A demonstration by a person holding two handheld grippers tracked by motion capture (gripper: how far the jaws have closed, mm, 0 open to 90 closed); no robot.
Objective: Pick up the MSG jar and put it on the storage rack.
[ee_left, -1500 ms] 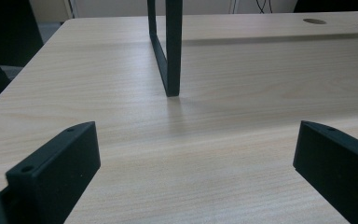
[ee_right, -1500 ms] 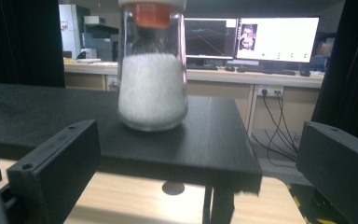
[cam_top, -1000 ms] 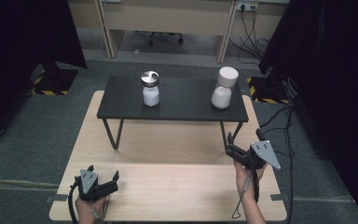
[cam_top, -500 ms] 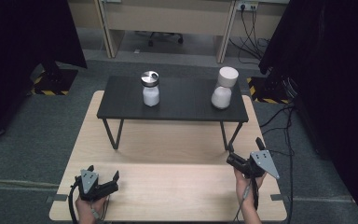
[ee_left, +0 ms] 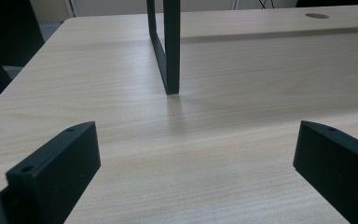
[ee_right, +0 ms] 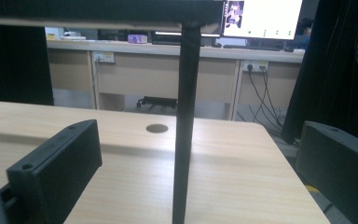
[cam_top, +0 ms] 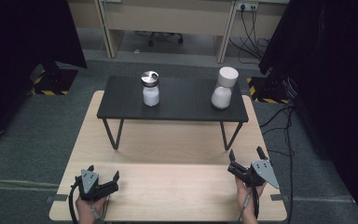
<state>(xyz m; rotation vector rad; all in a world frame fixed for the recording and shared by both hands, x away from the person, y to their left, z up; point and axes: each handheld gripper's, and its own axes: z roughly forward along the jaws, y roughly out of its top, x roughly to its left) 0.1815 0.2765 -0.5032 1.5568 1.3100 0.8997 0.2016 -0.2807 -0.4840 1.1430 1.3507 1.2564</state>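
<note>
Plainly, a good deal is cut off: in the high view the person's forearms leave the bottom edge, and the two gripper views show the black stand only by a leg and the underside of its top, so neither jar can be seen from there. On that black stand (cam_top: pixel 182 100), which sits on the far half of the light wooden table (cam_top: pixel 168 191), a white jar with a metal lid (cam_top: pixel 150 88) stands upright toward the left, its long axis vertical. Well apart to its right, a white jar with a white lid (cam_top: pixel 224 87) leans slightly, its top tipped toward the right; what either contains cannot be made out. The left gripper (cam_top: pixel 103 179) rests low at the table's near left edge, jaws spread wide, holding nothing, with bare wood and a stand leg (ee_left: pixel 170 46) between them. The right gripper (cam_top: pixel 246 157) sits near the table's near right edge, likewise gaping and empty, looking at another stand leg (ee_right: pixel 185 121) just ahead. Both are far from the jars.
</note>
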